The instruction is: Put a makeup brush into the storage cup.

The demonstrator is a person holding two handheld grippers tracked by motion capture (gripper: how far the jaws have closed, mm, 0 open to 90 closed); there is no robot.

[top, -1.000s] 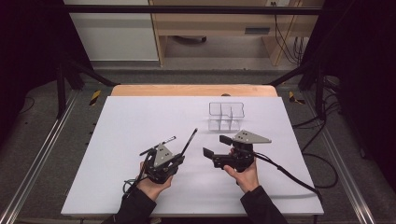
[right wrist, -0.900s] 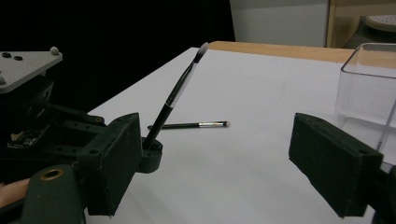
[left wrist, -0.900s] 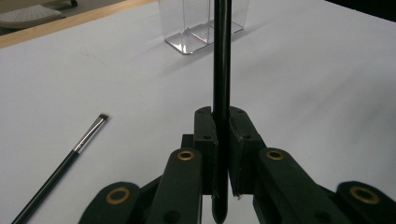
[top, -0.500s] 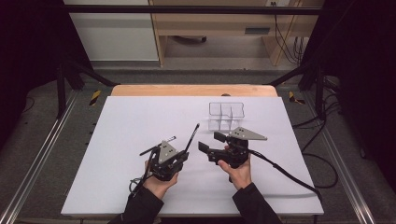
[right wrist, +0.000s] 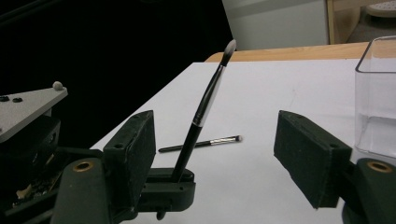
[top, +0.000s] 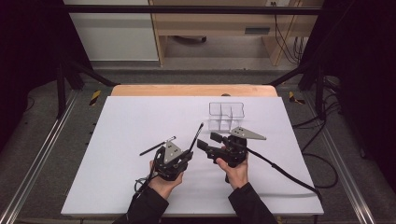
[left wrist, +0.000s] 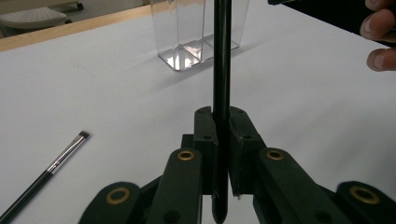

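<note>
The brush I hold (top: 195,136) is long and black with a pale tapered tip, and in the high view it slants toward the upper right at mid-frame. My left gripper (left wrist: 222,122) is clamped tight on its handle. My right gripper (right wrist: 215,154) stands wide apart, gripping nothing, beside the clear divided box (top: 226,115). A second, thinner brush (top: 157,145) lies flat on the white table (top: 116,126), left of centre.

The high view looks forward and down over the white table (top: 121,140); the left gripper view sits low and close, facing the clear box (left wrist: 198,28); the right gripper view faces the held brush (right wrist: 205,105); both share the lying brush (left wrist: 44,175).
</note>
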